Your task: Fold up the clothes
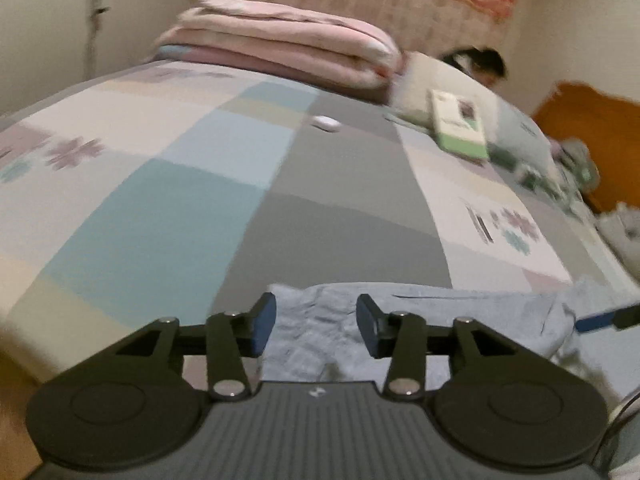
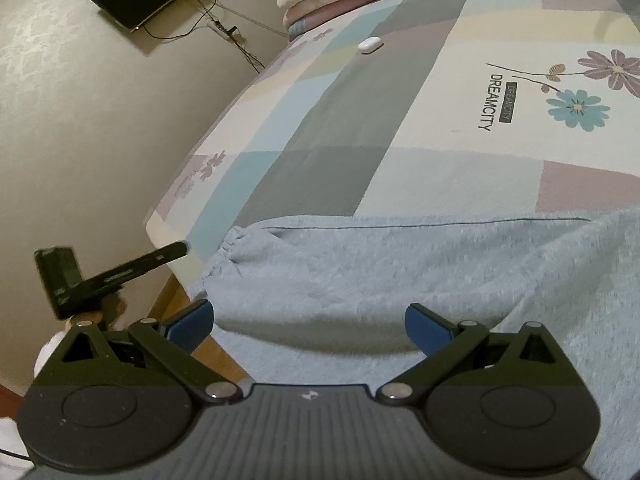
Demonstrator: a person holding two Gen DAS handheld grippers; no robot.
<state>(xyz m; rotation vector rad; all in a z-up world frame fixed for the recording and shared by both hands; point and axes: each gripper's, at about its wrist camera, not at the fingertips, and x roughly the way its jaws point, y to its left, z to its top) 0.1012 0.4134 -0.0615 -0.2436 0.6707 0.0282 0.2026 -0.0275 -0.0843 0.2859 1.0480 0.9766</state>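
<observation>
1. Left gripper (image 1: 316,326): jaws part-spread, nothing pinched. The light blue garment (image 1: 420,320) lies under and between the pads, no contact that I can see.
2. Right gripper (image 2: 309,326): jaws spread wide, hovering over the same garment (image 2: 400,272), empty.
3. The garment sits at the near edge of the bed (image 2: 460,92), partly hanging over that edge. Elastic cuff (image 2: 230,246) points toward the bed's left corner; a dark seam line runs along the far side.
4. Step in hand, as I read it: re-grasp for the next fold. Both grippers are free, so pick your corners first.
5. Advice: come down on a hem or cuff, not mid-panel. The fleece looks thick, so pinch a single layer edge and check that both pads bite before lifting.
6. Lift both sides level so the fold line stays straight along that seam.
7. Left view is motion-blurred; slow down before closing.
8. Count, near to far: two grippers, one garment, one small white case (image 2: 371,45) mid-bed, one green-and-white box (image 1: 460,126) on one pillow (image 1: 516,120), one stack of pink quilts (image 1: 280,46).
9. Keep the fold clear of the white case.
</observation>
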